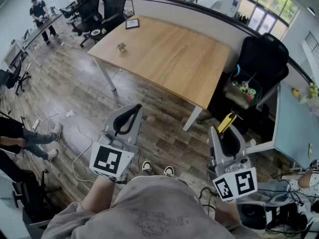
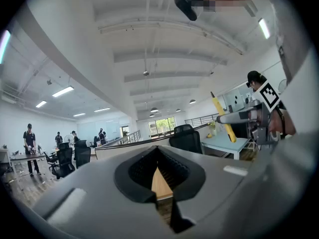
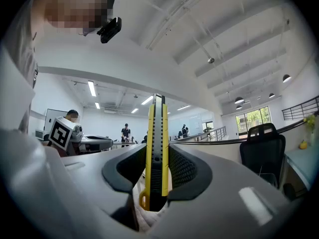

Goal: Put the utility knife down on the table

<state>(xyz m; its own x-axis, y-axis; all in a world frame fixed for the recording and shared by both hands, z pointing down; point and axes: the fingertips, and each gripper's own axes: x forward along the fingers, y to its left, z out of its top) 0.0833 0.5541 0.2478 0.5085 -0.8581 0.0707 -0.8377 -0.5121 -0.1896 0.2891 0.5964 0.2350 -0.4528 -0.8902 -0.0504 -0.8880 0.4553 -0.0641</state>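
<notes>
A yellow utility knife [image 1: 227,121] sticks forward out of my right gripper [image 1: 222,133], which is shut on it. In the right gripper view the knife [image 3: 156,148] stands upright, clamped between the black pads [image 3: 187,171]. My left gripper [image 1: 133,111] is shut with nothing in it, and its tips meet in the left gripper view [image 2: 157,151]. That view also shows the knife [image 2: 223,117] off to the right. Both grippers are held level above the wooden floor, short of the light wooden table [image 1: 164,54] ahead.
A black office chair [image 1: 261,59] and a basket of small items [image 1: 242,89] stand at the table's right end. A small object [image 1: 121,47] and a picture frame [image 1: 132,23] lie on the table. A pale blue desk [image 1: 294,128] is on the right, with cables [image 1: 75,133] on the floor at left.
</notes>
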